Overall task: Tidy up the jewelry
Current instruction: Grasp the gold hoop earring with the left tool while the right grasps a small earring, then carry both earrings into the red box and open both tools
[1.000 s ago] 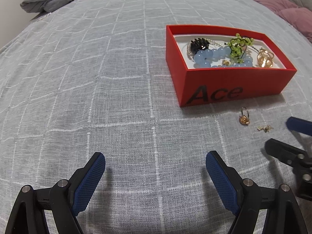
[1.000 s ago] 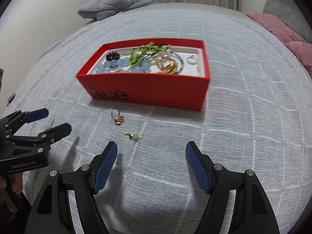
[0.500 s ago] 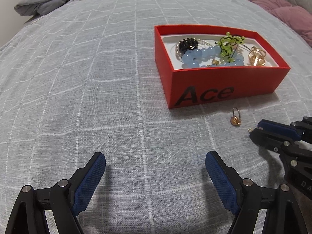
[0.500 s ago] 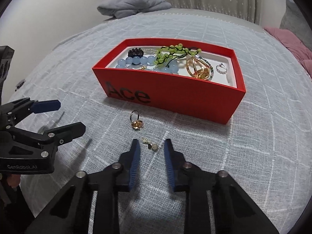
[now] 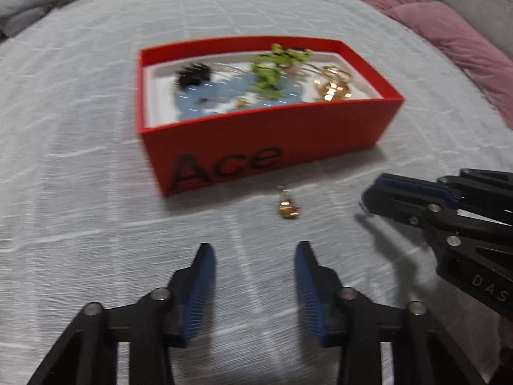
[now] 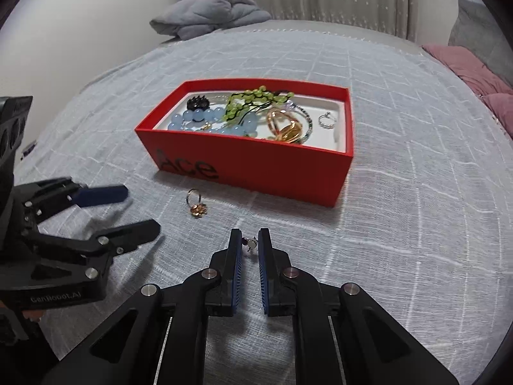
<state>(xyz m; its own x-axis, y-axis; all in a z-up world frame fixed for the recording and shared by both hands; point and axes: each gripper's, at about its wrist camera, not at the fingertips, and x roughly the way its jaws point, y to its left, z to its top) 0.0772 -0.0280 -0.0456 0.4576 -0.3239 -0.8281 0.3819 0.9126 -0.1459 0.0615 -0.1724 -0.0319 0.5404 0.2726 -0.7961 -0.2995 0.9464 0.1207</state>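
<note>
1. Your right claw (image 6: 249, 243) is closed on a small earring (image 6: 251, 243), with a pale bead and a dark red one showing between the blue pads at the tips. It sits low over the bed (image 6: 400, 211), near the front wall of the box (image 6: 256, 163).
2. Your left claw (image 5: 253, 258) is released, with a clear gap between its pads and nothing in it. From the right wrist view it comes in from the left edge of the bed, one finger with its blue pad above the other.
3. Straight ahead of your left claw a gold ring (image 5: 288, 209) lies on the bed, just in front of the box's "Ace" lettering and apart from both claws. In the right wrist view the ring (image 6: 196, 207) lies left of your right claw's tips.
4. The red box stands open on the bed. Inside it you have blue beads (image 6: 198, 117) along the near side, a black piece (image 6: 197, 103) at the far left corner, green beads (image 6: 247, 101) in the middle, a gold piece (image 6: 285, 125) right of them, and a silver ring (image 6: 327, 120) at the right end.
5. The left wrist view is blurred, so the box contents are less clear there.
6. A grey blanket (image 6: 211, 12) lies at the bed's far left corner, and a pink quilt (image 6: 474, 73) lies along its right edge.
</note>
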